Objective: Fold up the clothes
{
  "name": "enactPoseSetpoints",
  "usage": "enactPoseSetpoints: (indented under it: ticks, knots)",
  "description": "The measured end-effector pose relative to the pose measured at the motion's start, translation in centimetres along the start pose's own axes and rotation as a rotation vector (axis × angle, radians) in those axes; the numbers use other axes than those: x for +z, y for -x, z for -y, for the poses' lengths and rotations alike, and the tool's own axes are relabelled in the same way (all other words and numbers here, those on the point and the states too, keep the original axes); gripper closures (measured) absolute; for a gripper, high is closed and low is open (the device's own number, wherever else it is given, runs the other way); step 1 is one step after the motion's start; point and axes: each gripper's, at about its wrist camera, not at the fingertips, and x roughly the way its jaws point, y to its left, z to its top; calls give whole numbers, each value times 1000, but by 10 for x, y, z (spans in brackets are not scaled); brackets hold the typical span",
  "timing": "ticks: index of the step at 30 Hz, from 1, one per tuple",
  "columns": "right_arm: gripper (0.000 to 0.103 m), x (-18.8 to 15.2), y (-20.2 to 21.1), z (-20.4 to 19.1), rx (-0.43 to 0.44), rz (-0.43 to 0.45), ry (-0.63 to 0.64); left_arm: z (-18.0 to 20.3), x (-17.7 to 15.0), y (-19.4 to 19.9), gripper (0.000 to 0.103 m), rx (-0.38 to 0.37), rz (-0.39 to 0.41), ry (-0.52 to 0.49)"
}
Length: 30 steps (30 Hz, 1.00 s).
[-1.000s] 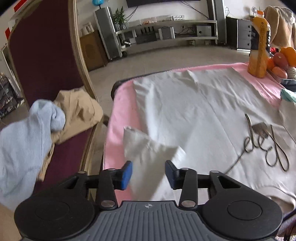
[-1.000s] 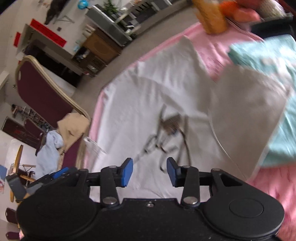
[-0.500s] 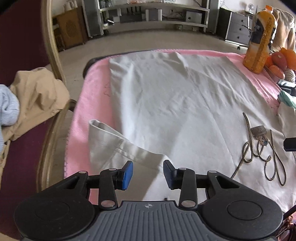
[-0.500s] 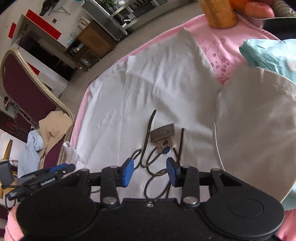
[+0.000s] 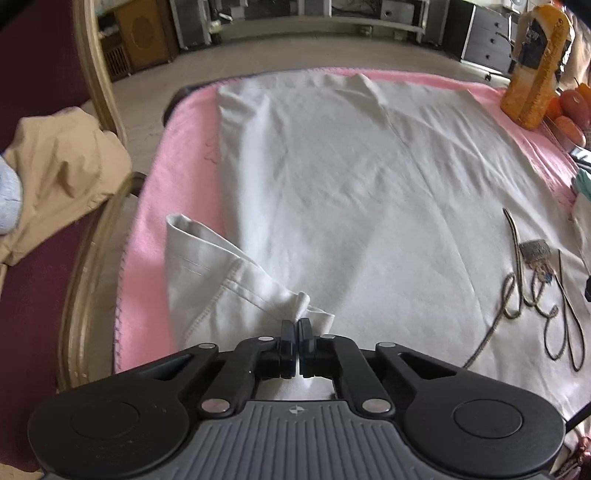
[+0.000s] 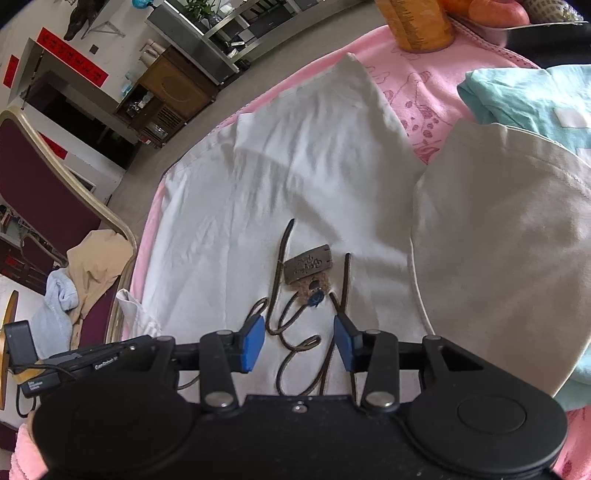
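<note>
A lived-in room in daylight, with a pale floor and furniture along the far wall.

The floor (image 5: pixel 295 48) is smooth and light grey-beige. A long low shelf unit (image 5: pixel 369 18) runs along the far wall, beside a dark chest of drawers (image 5: pixel 484 48). A brown wooden cabinet (image 6: pixel 170 92) stands by a grey speaker-like tower (image 6: pixel 192 40), with a potted plant (image 6: pixel 195 7) on top. The white wall (image 6: pixel 48 22) carries red banners (image 6: pixel 74 59) around a dark doorway (image 6: pixel 74 110). A chair (image 5: pixel 37 74) with maroon upholstery and a gold frame stands near the pink-covered table (image 5: pixel 177 155).
</note>
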Motion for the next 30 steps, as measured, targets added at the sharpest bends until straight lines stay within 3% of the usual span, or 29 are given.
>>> enactPoseSetpoints:
  ticks: [5, 9, 14, 17, 20, 22, 26, 28, 30]
  knots:
    - [62, 0, 0, -1, -10, 6, 11, -13, -11, 33, 102, 87, 120, 46]
    - [62, -1, 1, 0, -5, 9, 0, -51, -28, 67, 102, 205, 197, 216]
    - [60, -4, -4, 5, 1, 6, -51, -98, -48, 63, 102, 403, 97, 484]
    - [58, -7, -9, 8, -3, 6, -90, -109, -54, 53, 101, 506, 30, 542]
    - [56, -8, -11, 6, 3, 4, -87, -106, -51, 45, 98, 536, 12, 505]
    - [55, -9, -9, 5, 11, 9, -73, -101, -52, 57, 88, 549, 70, 493]
    - [54, -12, 11, 9, 64, 25, -81, -91, -56, 81, 85, 563, 182, 468]
    - [53, -15, 25, 13, 98, 38, -92, -81, -61, 90, 82, 490, 217, 438]
    - [50, -21, 39, 18, 124, 56, -105, -69, -64, 88, 80, 380, 196, 400]
